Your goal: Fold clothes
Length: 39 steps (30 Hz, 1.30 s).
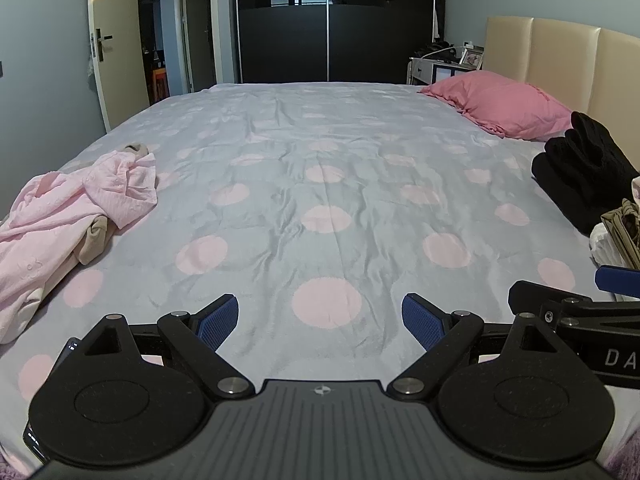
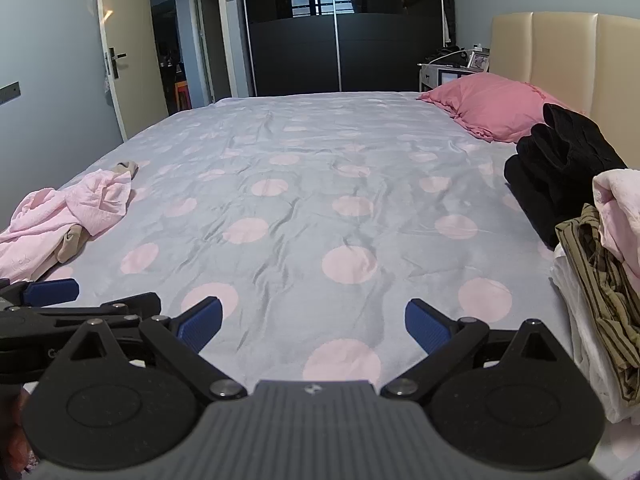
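Tongs first: the left gripper (image 1: 320,320) and the right gripper (image 2: 314,326) hang side by side low over the spotted bedsheet (image 1: 320,184), both with blue pads wide apart and holding nothing. Off to the left, well apart from both, lies a crumpled pink garment (image 1: 76,216) over a beige piece (image 1: 93,238). To the right sits a pile: striped olive cloth (image 2: 600,292), pink fabric (image 2: 620,204), black clothes (image 2: 560,176). Farther back rests a pink pillow (image 1: 500,102) against the headboard (image 1: 560,52).

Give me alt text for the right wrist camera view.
Open right tongs hover, empty, over a grey bedsheet with pink dots. A crumpled pale pink garment lies left; black folded clothes and an olive striped garment sit right, near a pink pillow.
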Each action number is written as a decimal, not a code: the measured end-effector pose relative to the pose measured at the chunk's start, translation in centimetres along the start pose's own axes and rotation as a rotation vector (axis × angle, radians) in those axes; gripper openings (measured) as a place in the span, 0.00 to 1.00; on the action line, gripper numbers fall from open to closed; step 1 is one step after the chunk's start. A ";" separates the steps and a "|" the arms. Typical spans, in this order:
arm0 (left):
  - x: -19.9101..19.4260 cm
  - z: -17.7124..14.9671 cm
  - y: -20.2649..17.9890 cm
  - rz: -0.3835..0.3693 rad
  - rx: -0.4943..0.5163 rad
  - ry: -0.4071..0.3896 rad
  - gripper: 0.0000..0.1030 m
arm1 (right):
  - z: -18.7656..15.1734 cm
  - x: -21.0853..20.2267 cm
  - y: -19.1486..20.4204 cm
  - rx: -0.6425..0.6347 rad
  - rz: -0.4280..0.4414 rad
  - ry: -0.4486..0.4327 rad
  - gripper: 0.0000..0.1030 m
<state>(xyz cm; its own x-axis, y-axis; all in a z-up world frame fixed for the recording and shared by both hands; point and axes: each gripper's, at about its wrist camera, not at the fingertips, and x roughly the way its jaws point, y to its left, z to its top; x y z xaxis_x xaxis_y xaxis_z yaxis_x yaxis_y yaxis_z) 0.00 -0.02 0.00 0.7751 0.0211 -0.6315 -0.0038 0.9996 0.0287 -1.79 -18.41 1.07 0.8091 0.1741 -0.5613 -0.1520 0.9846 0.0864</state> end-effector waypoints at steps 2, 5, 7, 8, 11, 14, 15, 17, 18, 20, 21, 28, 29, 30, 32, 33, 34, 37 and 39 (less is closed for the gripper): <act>-0.1 -0.1 -0.3 0.008 -0.002 -0.010 0.87 | 0.2 0.1 0.0 0.004 0.011 0.002 0.96; -0.1 -0.1 -0.8 0.021 -0.004 -0.024 0.87 | 0.2 0.1 -0.3 0.010 0.030 -0.018 0.96; -0.2 -0.1 -0.8 0.021 -0.016 -0.027 0.87 | 0.1 -0.2 -0.2 0.002 0.026 -0.033 0.96; -0.2 0.0 -0.4 0.013 -0.032 -0.022 0.87 | 0.1 -0.4 0.1 -0.009 0.020 -0.036 0.96; -0.3 0.0 0.8 -0.021 -0.077 -0.013 0.87 | 0.3 -0.6 0.1 0.003 0.020 -0.034 0.96; -0.3 0.1 0.9 -0.035 -0.094 -0.001 0.87 | 0.7 -0.2 0.0 0.008 0.017 -0.029 0.96; -0.4 0.1 0.9 -0.033 -0.093 -0.003 0.87 | 0.7 -0.2 0.1 0.006 0.015 -0.033 0.96; -0.7 0.1 0.8 -0.029 -0.090 -0.014 0.87 | 0.6 -0.5 0.1 0.005 0.012 -0.043 0.96; -0.8 0.2 0.8 -0.027 -0.091 -0.018 0.86 | 0.6 -0.5 0.1 0.007 0.013 -0.045 0.96; -0.7 0.3 0.8 -0.031 -0.094 -0.017 0.86 | 0.5 -0.6 0.1 0.011 0.010 -0.047 0.96; -0.7 0.4 0.9 -0.035 -0.097 -0.015 0.87 | 0.5 -0.6 0.1 0.012 0.011 -0.046 0.96; -0.6 0.4 0.5 -0.015 -0.062 -0.012 0.86 | 0.6 -0.4 0.1 0.002 0.009 -0.030 0.96; -0.5 0.4 0.4 -0.012 -0.057 -0.010 0.87 | 0.6 -0.4 0.0 0.006 0.014 -0.024 0.96; -0.5 0.4 0.3 -0.010 -0.053 -0.009 0.87 | 0.6 -0.4 0.0 0.007 0.016 -0.021 0.96; -0.5 0.4 0.3 -0.007 -0.045 -0.008 0.87 | 0.5 -0.4 -0.1 0.008 0.013 -0.020 0.96; -0.5 0.4 0.2 -0.007 -0.044 -0.007 0.87 | 0.5 -0.4 -0.1 0.009 0.011 -0.021 0.96; -0.5 0.4 0.2 -0.007 -0.044 -0.006 0.87 | 0.5 -0.4 -0.2 0.011 0.011 -0.020 0.96; -0.5 0.5 0.3 -0.007 -0.046 -0.004 0.87 | 0.3 -0.5 -0.1 0.014 0.013 -0.019 0.96; -0.5 0.5 0.4 -0.006 -0.044 -0.002 0.87 | 0.3 -0.5 -0.1 0.012 0.015 -0.017 0.96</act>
<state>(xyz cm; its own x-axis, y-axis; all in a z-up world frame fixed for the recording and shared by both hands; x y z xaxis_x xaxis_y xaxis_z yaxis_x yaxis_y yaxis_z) -0.09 0.32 0.74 0.7765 0.0154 -0.6299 -0.0275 0.9996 -0.0094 -1.98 -18.58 1.55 0.8165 0.1887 -0.5456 -0.1574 0.9820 0.1040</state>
